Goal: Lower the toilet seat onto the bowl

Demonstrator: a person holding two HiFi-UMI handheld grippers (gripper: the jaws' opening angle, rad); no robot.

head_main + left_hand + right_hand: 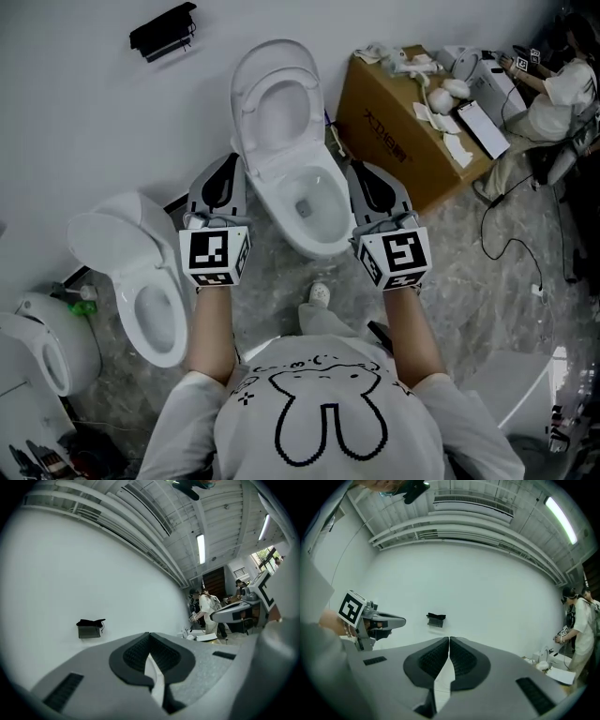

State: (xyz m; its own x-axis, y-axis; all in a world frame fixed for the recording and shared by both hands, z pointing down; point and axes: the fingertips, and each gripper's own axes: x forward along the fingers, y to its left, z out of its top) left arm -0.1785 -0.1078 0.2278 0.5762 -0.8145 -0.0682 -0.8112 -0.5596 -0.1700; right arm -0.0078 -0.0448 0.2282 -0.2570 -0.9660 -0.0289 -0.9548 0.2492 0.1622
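A white toilet stands against the wall in the head view, its seat and lid (pixel 277 98) raised upright behind the open bowl (pixel 314 211). My left gripper (pixel 227 164) hovers beside the bowl's left side and my right gripper (pixel 362 172) beside its right side. Both point at the wall, and neither touches the toilet. In the left gripper view the jaws (pixel 150 638) are shut with nothing between them. The right gripper's jaws (pixel 449 641) are likewise shut and empty. The toilet is hidden in both gripper views.
A second white toilet (pixel 141 281) stands at the left, a third (pixel 37 347) further left. A cardboard box (pixel 403 122) with white parts on top sits right of the bowl. A black fitting (pixel 164 28) hangs on the wall. A person (pixel 583 625) stands at the far right.
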